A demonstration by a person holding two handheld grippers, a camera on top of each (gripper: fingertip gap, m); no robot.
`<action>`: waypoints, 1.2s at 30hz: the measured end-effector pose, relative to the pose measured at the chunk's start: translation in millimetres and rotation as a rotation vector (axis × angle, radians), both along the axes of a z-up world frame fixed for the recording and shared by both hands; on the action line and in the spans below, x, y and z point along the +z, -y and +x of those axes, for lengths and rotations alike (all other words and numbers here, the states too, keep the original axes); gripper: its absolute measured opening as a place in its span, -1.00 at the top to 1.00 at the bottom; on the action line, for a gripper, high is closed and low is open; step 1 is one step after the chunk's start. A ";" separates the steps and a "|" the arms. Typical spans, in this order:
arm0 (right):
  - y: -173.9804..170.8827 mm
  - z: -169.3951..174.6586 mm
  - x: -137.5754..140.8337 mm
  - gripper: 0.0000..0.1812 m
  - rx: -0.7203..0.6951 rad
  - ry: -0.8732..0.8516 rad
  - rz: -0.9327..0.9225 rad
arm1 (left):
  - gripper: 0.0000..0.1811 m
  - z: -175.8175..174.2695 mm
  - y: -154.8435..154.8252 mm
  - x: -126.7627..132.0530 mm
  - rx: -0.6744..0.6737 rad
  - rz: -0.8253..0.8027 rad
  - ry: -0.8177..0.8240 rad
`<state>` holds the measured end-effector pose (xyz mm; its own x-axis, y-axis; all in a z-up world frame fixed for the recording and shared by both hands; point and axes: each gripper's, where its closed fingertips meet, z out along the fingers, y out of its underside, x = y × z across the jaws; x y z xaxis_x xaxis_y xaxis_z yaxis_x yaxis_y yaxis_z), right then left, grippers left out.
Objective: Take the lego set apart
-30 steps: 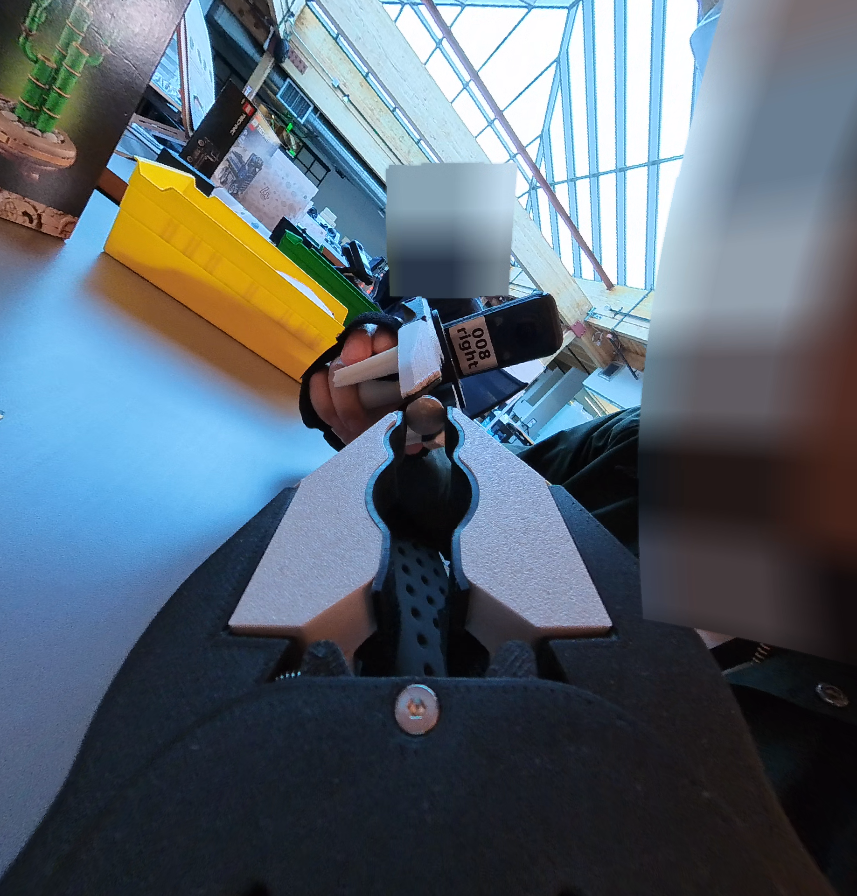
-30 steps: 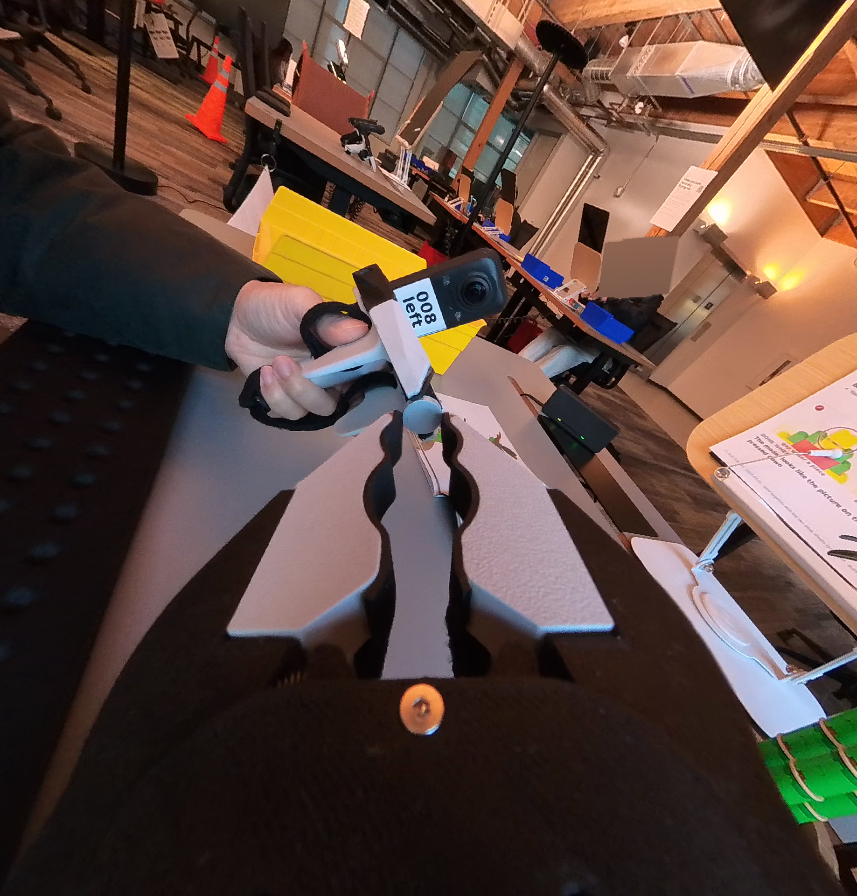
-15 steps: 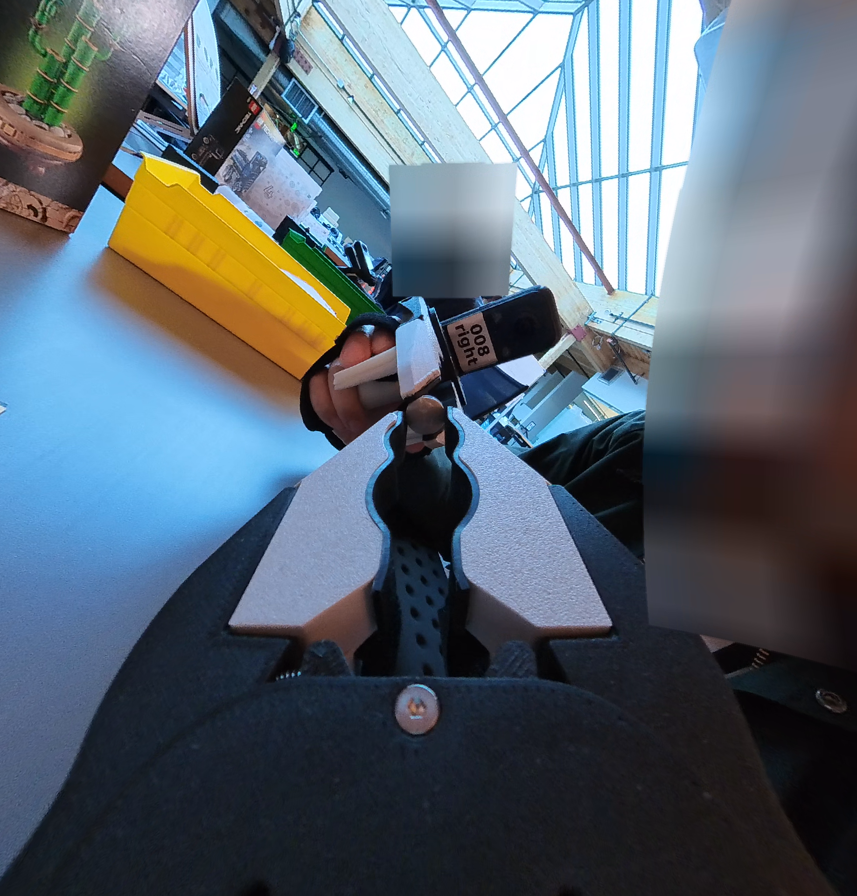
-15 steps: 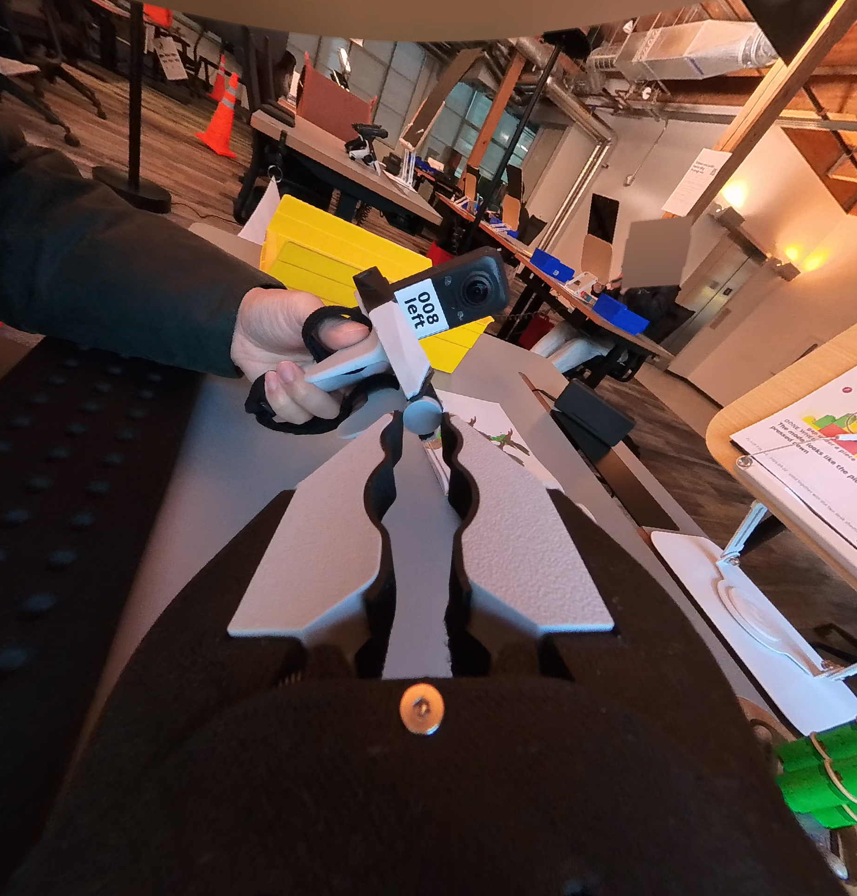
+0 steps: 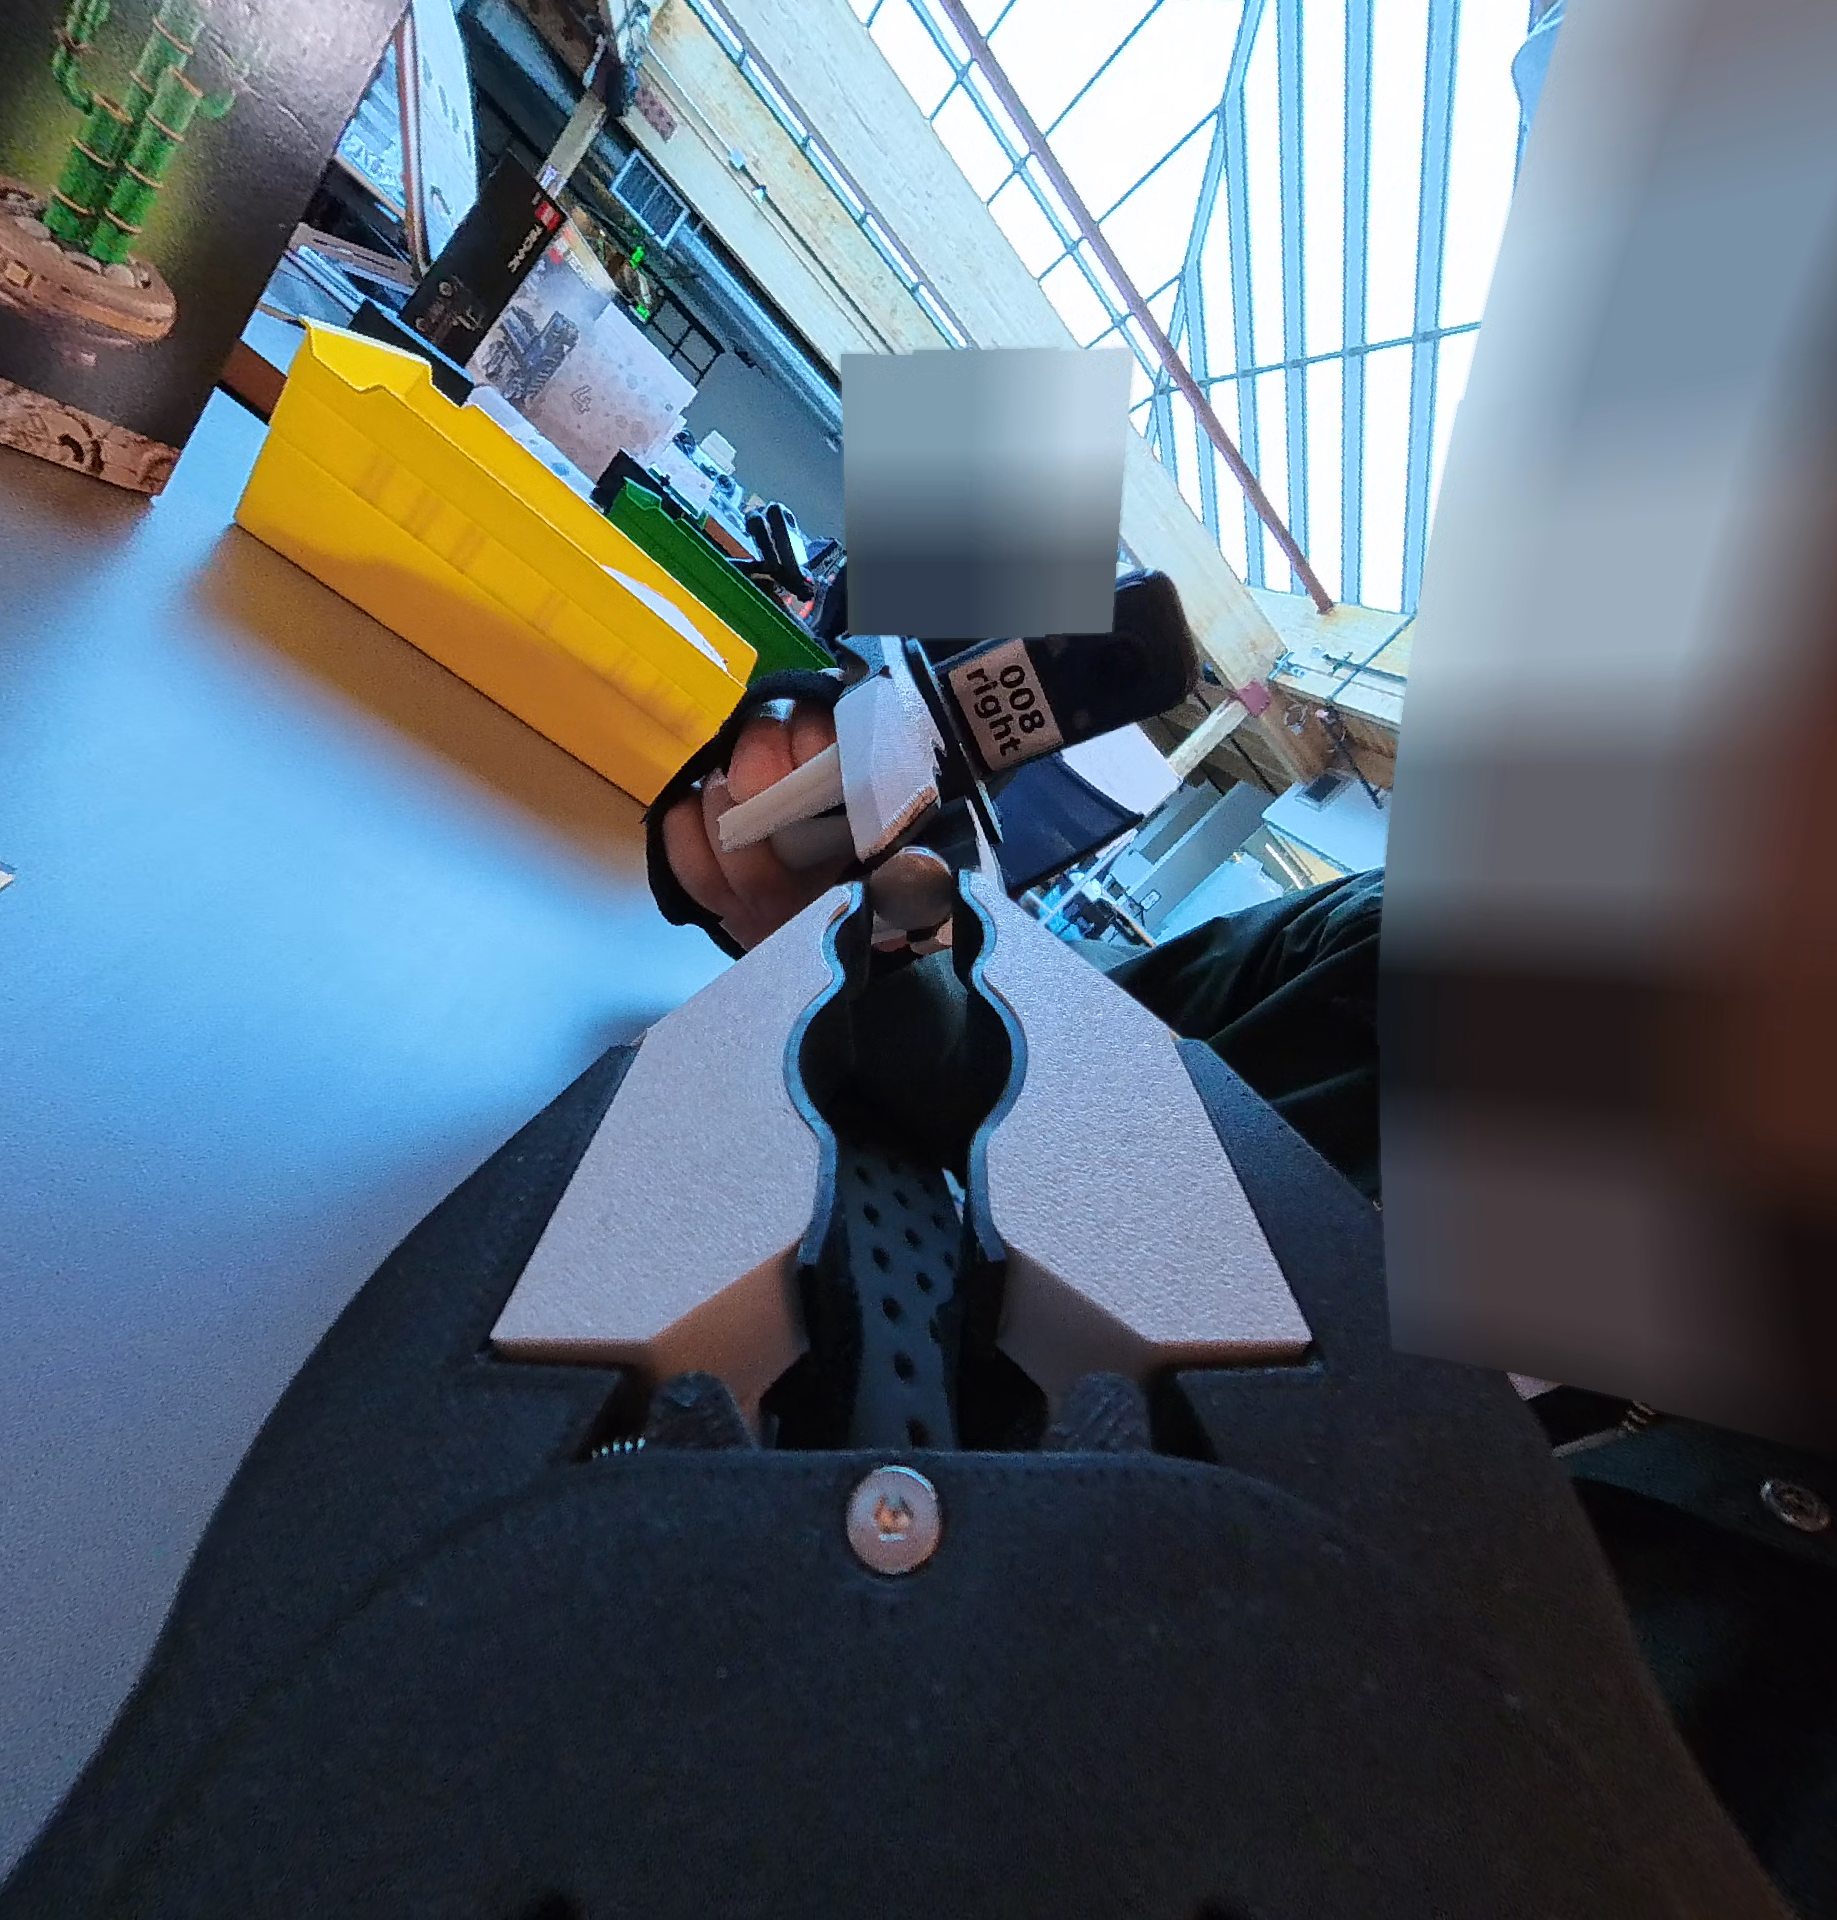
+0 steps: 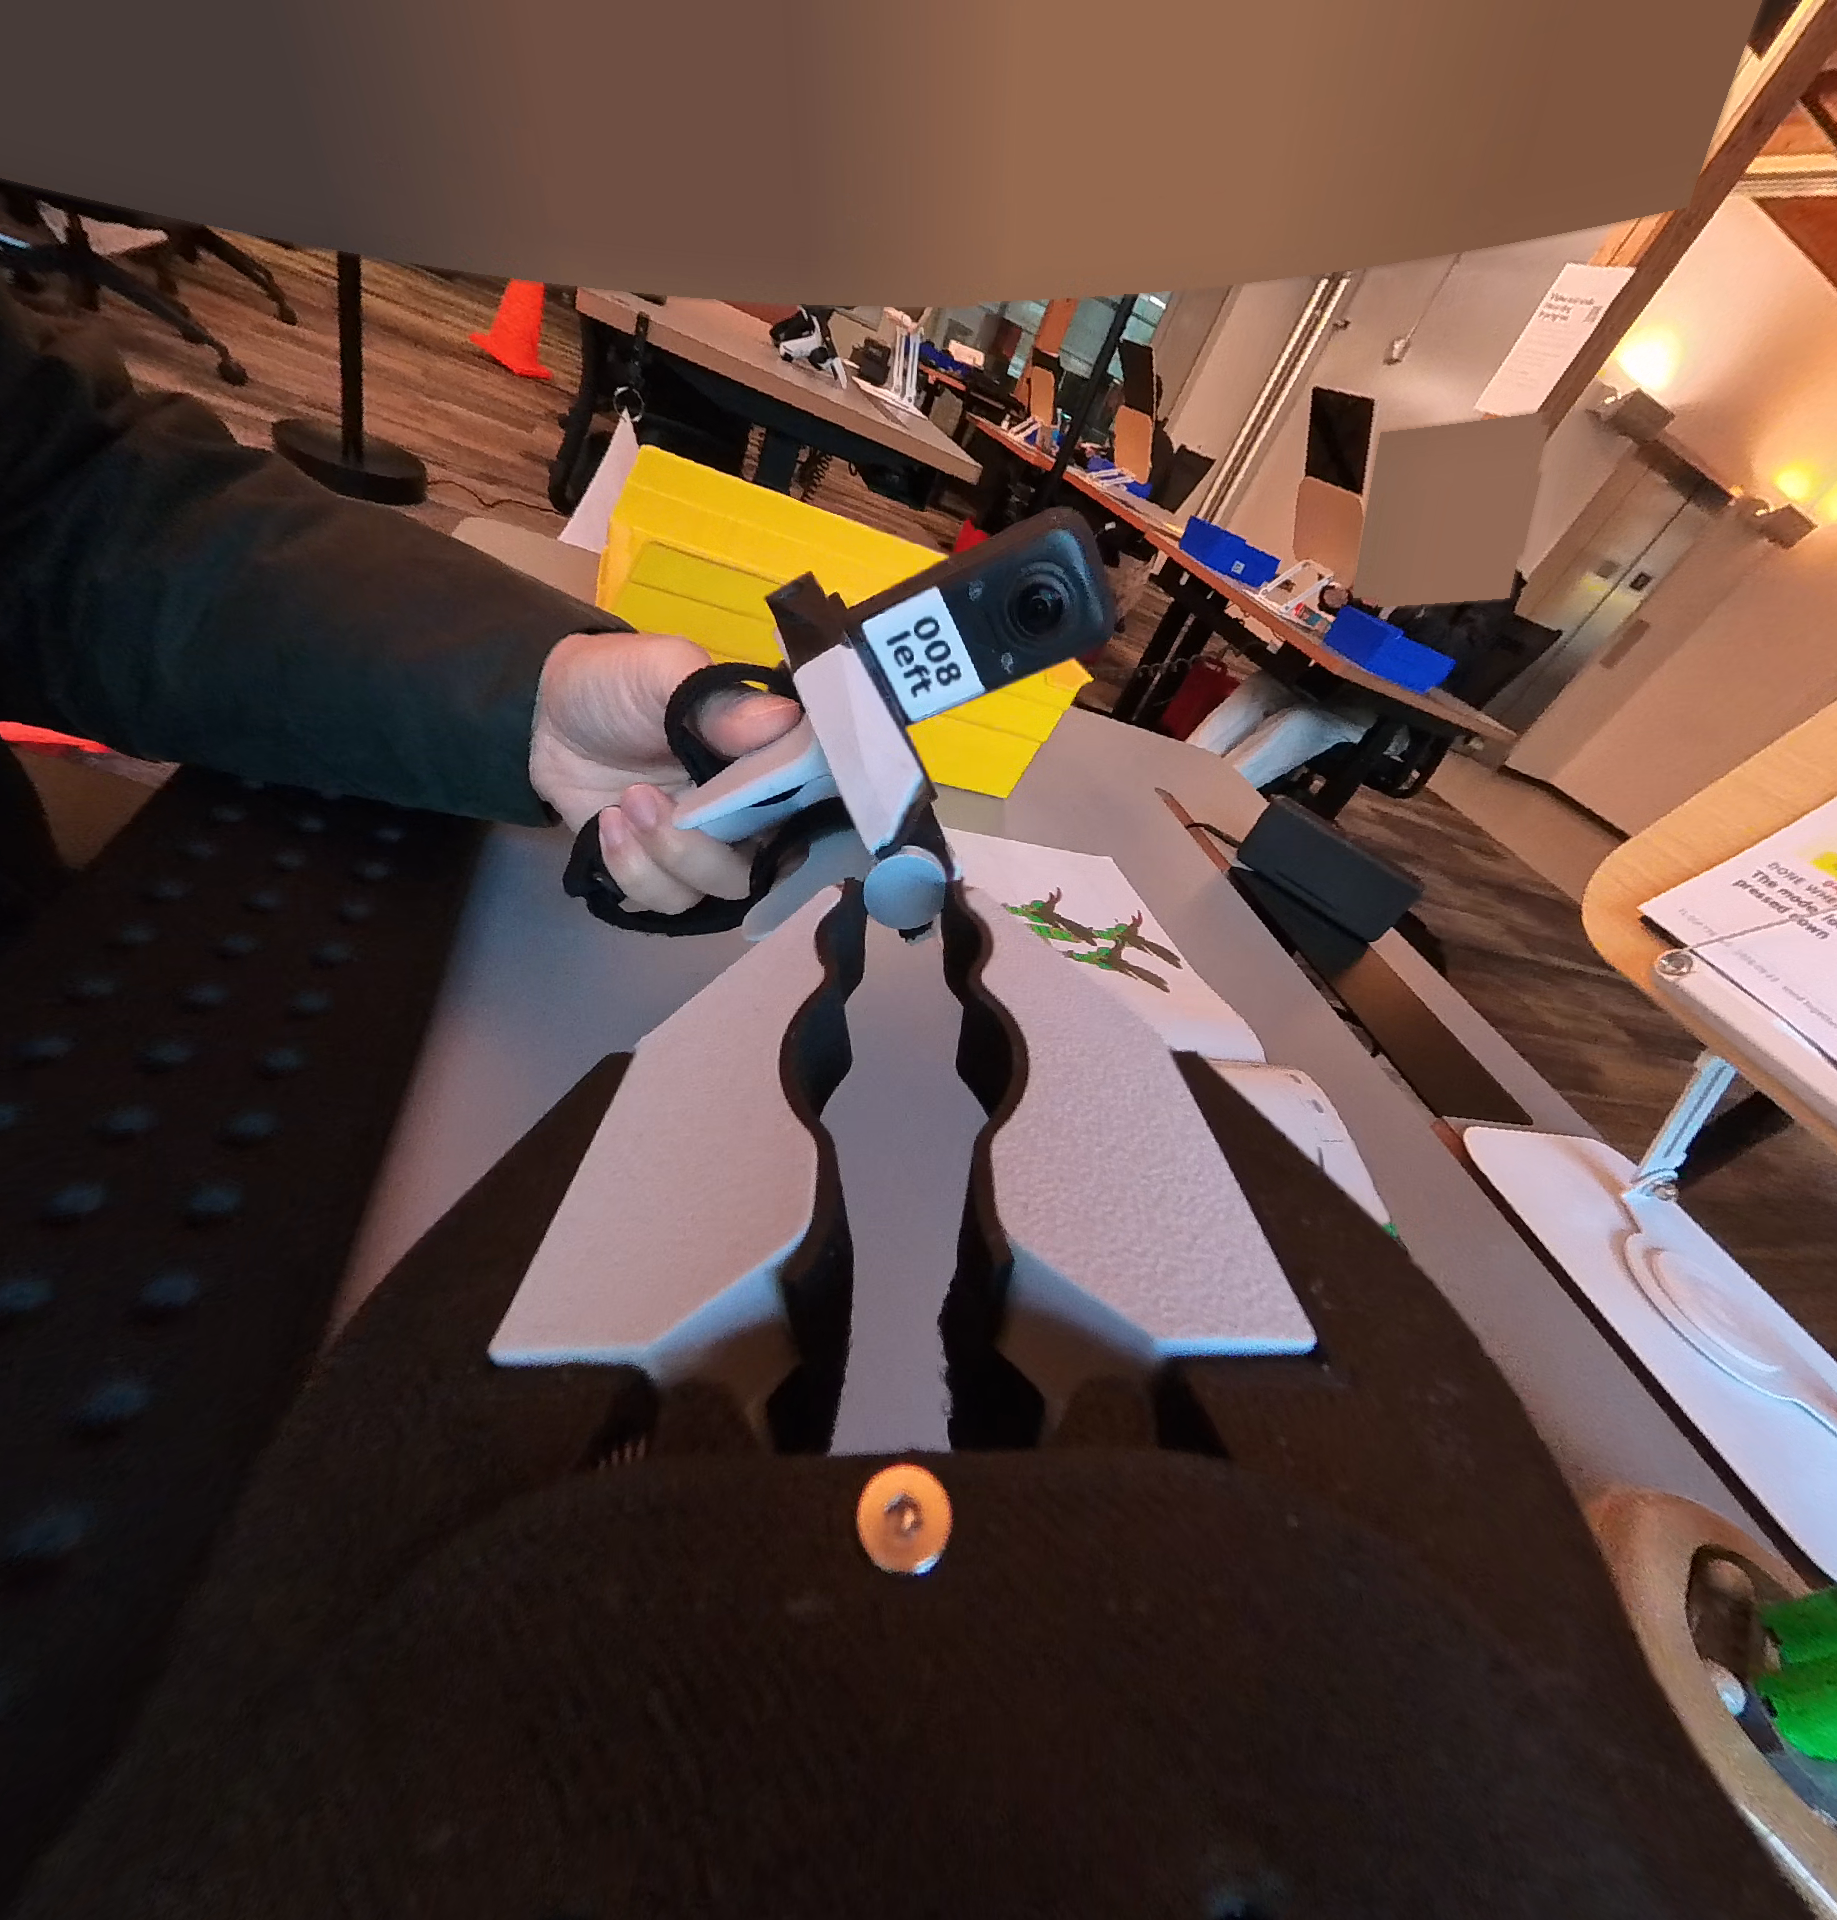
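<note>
A small round grey lego piece sits between the tips of both grippers, above the grey table. My left gripper is shut on it from one side. My right gripper is shut on the same piece from the other side. The two grippers face each other tip to tip, each held by a hand. The rest of the lego set, green stalks in a brown pot, shows at the lower right of the right wrist view.
A yellow bin and a green bin stand at the table's far side. The set's box stands at the far left. A printed sheet, a black studded mat and a white stand base lie nearby.
Both grippers stay closed tip to tip on the round piece. The right wrist view has tilted downward, and the brown pot has come into view at its lower right.
</note>
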<state>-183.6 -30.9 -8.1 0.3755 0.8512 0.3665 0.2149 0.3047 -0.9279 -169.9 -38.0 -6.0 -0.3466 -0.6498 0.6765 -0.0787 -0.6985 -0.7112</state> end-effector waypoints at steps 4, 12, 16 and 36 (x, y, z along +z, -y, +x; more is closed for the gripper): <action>2.6 0.1 0.5 0.85 0.007 0.006 0.013 | 0.86 0.5 2.1 0.0 0.005 0.041 -0.016; 4.8 0.6 -0.9 0.85 0.027 0.006 0.009 | 0.86 2.8 4.6 -0.5 0.001 0.063 -0.036; 6.8 0.7 -0.2 0.85 0.040 -0.003 0.001 | 0.86 3.0 7.0 0.2 -0.008 0.070 -0.038; -1.6 36.1 30.5 0.85 0.033 -0.224 -0.052 | 1.00 -39.0 -44.2 26.5 0.187 0.018 0.108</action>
<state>-147.5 -29.3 22.4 0.4139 0.8801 0.2327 -0.0073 0.2588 -0.9659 -208.9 6.1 20.5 -0.2887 -0.7210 0.6299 0.1287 -0.6812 -0.7207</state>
